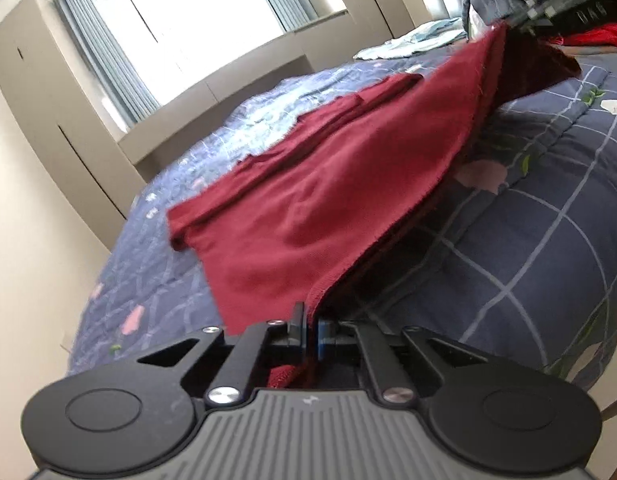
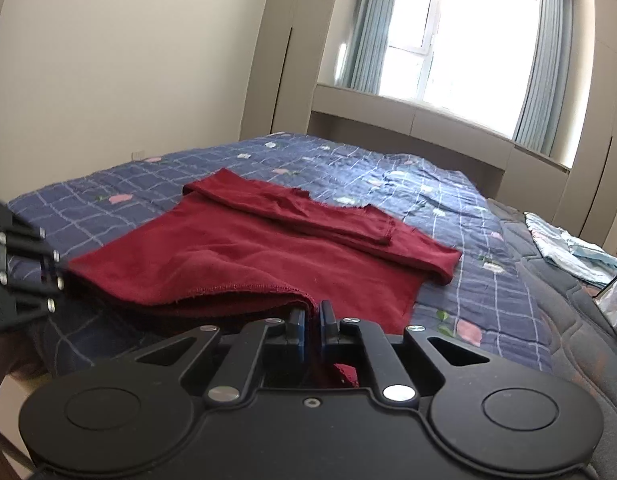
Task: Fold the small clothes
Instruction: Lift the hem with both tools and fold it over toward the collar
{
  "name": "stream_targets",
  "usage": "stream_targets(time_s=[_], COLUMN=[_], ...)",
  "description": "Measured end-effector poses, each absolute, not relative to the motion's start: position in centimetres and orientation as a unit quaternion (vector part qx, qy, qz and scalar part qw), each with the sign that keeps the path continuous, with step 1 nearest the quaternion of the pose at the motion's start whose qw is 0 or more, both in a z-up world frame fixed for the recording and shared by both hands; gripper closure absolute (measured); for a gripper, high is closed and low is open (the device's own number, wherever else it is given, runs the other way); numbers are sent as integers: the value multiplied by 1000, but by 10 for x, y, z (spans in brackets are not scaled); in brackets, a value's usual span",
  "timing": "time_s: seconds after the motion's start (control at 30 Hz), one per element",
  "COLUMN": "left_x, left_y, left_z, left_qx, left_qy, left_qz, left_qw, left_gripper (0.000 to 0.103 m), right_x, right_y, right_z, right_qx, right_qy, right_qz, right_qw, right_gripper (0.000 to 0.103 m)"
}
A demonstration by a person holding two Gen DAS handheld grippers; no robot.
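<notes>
Left wrist: no legible writing.

Left wrist view: low and close over the bed [image 1: 528, 208], rolled to one side, looking along its own fingers across the dark red garment [image 1: 300, 200] toward the far window [image 1: 188, 12]. Right wrist view: level, same near edge, facing the window [image 2: 460, 40] squarely. Both share garment, quilt and window wall. Each catches the other gripper at frame edge, somewhat blurred.

Matt, fuzzy maroon cloth garment [image 2: 244, 256] lies on quilted cotton-look bedspread [image 2: 448, 200] (stitched, soft).
</notes>
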State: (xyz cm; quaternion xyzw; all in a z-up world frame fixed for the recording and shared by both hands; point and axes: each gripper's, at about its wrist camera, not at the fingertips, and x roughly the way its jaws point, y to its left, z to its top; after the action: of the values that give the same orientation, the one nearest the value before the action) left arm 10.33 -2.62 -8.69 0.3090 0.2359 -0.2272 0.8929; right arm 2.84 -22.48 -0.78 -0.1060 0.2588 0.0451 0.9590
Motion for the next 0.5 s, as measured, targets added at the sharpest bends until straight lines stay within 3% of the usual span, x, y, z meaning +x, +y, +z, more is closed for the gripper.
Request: stream_targets(time_s=[0.5], left_x=[93], left_y=[3], left_z=[-65], left_qx=[336], left_qy=[222], left_qz=[-230], left_qw=[886], left_gripper=[100], right_x=[7], right_y=[-194], right_z=[-30], right_qx=[-232], right_qy=[313], right_qz=[133], right_qw=[911], right_gripper=[99])
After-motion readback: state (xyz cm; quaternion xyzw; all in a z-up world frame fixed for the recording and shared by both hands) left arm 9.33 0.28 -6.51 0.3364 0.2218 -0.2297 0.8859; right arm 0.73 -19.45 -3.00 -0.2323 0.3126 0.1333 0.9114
